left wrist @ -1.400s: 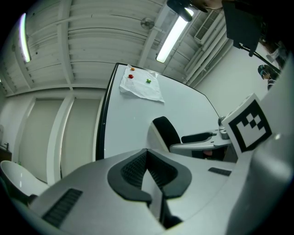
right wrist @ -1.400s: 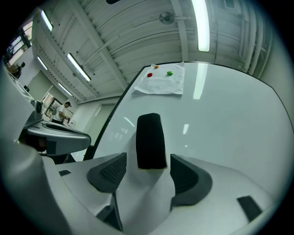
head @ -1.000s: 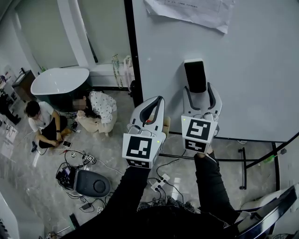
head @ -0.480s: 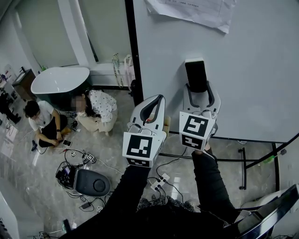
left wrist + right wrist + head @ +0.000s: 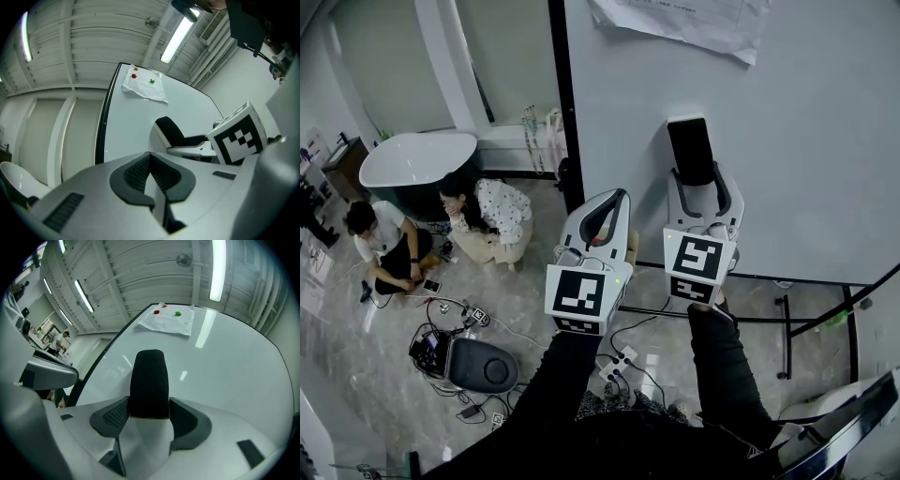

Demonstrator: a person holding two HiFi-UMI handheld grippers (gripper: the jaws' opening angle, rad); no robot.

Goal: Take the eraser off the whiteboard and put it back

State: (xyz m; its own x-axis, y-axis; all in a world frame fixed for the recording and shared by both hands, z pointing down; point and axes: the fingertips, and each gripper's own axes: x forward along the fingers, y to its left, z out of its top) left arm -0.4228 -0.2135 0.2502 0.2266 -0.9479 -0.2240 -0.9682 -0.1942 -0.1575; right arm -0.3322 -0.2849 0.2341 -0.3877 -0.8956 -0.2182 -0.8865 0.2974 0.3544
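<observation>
right gripper view has the right gripper clamped on the black eraser at the whiteboard; whether it is lifted clear is hard to tell. left gripper is empty, jaws together. likely the taking-off step; next, pull straight away, then set it back flat.

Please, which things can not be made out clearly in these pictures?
Paper: the head view's top edge cuts it; its print is too small in both gripper views.
Eraser: its lower end is hidden between the fingers of the right gripper, in the head view.
Whether the eraser touches the whiteboard: its own body hides the contact.
</observation>
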